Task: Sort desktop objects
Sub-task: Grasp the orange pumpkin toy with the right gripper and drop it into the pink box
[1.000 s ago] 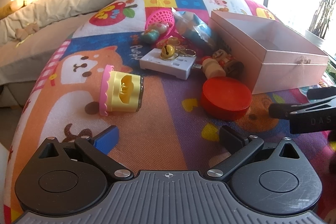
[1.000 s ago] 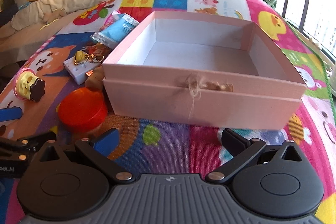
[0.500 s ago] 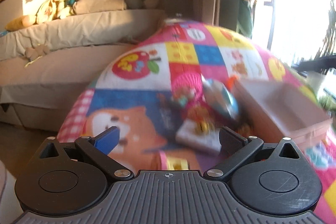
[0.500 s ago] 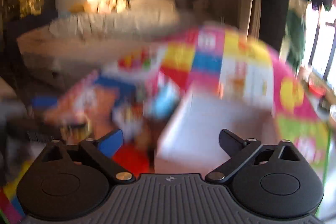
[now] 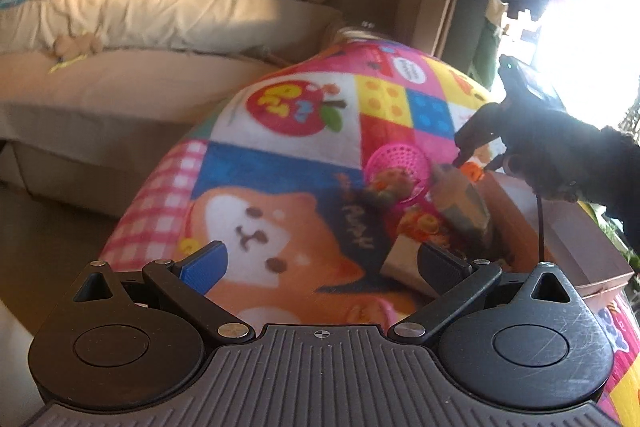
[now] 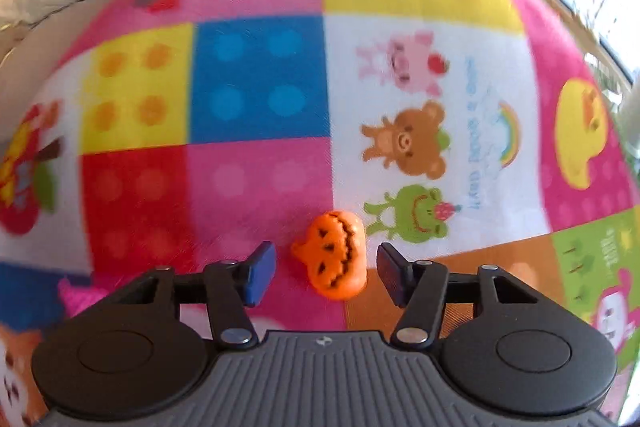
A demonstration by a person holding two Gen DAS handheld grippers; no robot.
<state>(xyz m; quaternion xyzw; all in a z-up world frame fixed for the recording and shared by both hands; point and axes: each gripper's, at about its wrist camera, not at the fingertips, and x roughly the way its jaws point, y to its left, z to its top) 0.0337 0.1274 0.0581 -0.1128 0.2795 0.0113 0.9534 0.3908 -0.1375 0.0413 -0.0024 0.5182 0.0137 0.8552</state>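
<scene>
**Pumpkin grab could squirt out sideways**

So the right gripper (image 6: 326, 273) is closing in on a little orange plastic jack-o'-lantern pumpkin (image 6: 334, 253), which sits on the desk's bright patchwork cartoon cloth (image 6: 256, 87) between the two pads. Nothing is pinched yet: there's a visible gap on both sides, a bit narrower at the blue pad (image 6: 262, 273) at 9 o'clock than at the black pad at 3 o'clock.

What I'd worry about:

- The pumpkin is rounded and lies tilted, with its face turned up. Flat pads on a curved, glossy shell could pop it forward toward 12 o'clock, or roll it.
- Because it's off-centre, the blue pad probably hits first and shoves it across the cloth before the other pad arrives. The cloth is soft, so it may bunch up and get caught too.
- The picture is smeared, so the closing is happening while the hand is moving. That makes a clipped or shallow grip more likely.

In the left wrist view, the left gripper (image 5: 320, 263) is spread wide and empty, hanging above the orange dog print. The pink cardboard box (image 5: 560, 239) is at about 3 o'clock there, with a cluttered pile beside it, including a pink mesh basket (image 5: 400, 167). A weak hold could drop the pumpkin into that mess on the way to the box.
</scene>
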